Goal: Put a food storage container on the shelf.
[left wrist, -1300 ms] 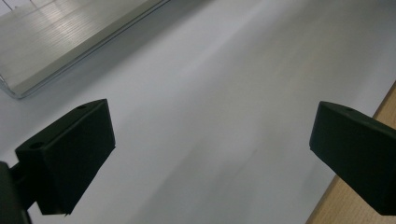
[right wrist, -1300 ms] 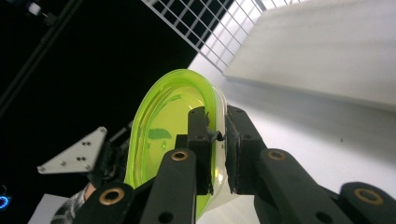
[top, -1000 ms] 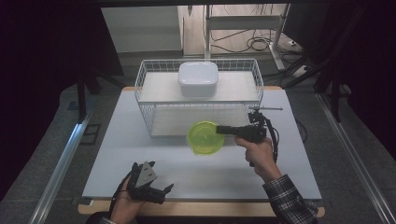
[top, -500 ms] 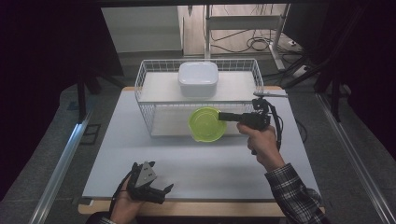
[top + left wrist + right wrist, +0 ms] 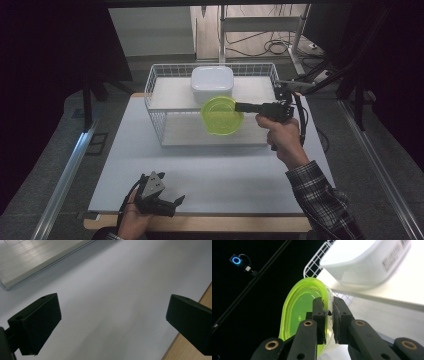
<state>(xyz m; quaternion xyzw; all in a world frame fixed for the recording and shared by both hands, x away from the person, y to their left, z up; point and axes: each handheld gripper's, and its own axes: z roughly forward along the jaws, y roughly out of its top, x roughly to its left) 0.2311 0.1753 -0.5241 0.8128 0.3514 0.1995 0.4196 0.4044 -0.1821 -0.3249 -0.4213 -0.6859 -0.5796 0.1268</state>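
A clear yellow-green bowl [image 5: 221,114] hangs in the air in front of the white wire basket [image 5: 159,95], tilted toward the camera. My right gripper [image 5: 241,106] is shut on its right rim, and in the right gripper view the two jaws pinch the wall of the green bowl [image 5: 299,307] between them. A white lidded tub [image 5: 212,83] sits on the basket's raised shelf, just behind the bowl; the white tub [image 5: 364,260] looms upper right in the right gripper view. My left gripper [image 5: 172,205] rests open near the table's front edge, over bare tabletop [image 5: 112,302].
The wire basket stands at the back middle of the white table [image 5: 210,175]. A wooden strip [image 5: 195,347] edges the table's front. Cables and metal stand legs [image 5: 280,47] lie on the floor behind. Dark curtains close both sides.
My right gripper has lifted the green bowl upward and toward the basket, from table level to shelf height. The left gripper has stayed where it was.
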